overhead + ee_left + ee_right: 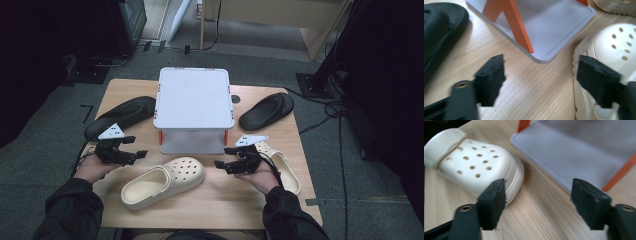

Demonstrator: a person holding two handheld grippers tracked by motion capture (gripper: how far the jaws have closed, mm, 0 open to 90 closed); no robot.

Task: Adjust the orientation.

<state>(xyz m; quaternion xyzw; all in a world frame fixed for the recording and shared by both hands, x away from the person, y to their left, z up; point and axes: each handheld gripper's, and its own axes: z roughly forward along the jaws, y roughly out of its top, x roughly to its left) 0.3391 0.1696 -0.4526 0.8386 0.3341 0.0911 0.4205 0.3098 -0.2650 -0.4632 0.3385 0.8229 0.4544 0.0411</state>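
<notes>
High view | left gripper (141, 148) released, empty | right gripper (222, 157) released, empty | cream clog (165, 180) lies between them, near grey shelf stand (193, 100)

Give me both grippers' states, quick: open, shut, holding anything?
Left gripper: open, holding nothing, bare table between its jaws.
Right gripper: open, holding nothing, near the cream clog.

A light wooden bench (210, 200) is set on grey carpet (390, 200). Dark stands and what may be equipment are seen at both sides, though they are lost in shadow. Black cables (327, 107) are trailed across the floor at the right. Pale wooden furniture (280, 12) is placed at the back.
</notes>
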